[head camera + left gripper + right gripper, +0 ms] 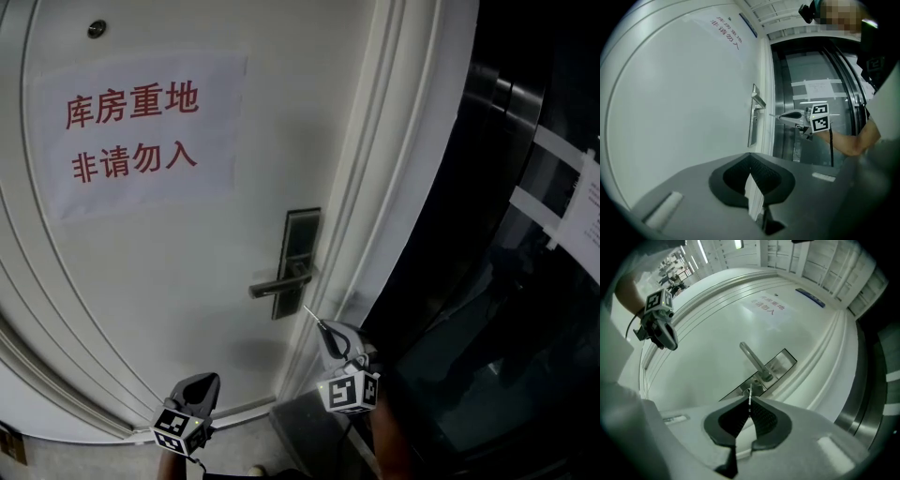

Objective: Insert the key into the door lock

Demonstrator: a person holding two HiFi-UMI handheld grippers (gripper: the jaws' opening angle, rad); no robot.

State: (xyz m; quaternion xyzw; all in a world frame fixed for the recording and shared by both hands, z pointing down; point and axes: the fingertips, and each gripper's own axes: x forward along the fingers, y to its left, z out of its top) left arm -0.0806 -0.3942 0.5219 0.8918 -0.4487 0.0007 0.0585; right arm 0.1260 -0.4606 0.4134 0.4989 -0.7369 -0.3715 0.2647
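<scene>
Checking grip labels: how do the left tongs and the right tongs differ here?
The right tongs pinch a thin metal key aimed at the dark metal lock plate; the left tongs are shut on nothing. The right tongs sit close to the plate, the left tongs farther off. Both are closed.

Counted on site:
- one white panelled door (169, 281)
- one white paper notice with red characters (141, 131)
- one dark metal lock plate (300, 234)
- one silver lever handle (274, 285)
- one thin metal key (749, 398)
- two grey handheld grippers: left gripper (200, 379), right gripper (322, 326)
</scene>
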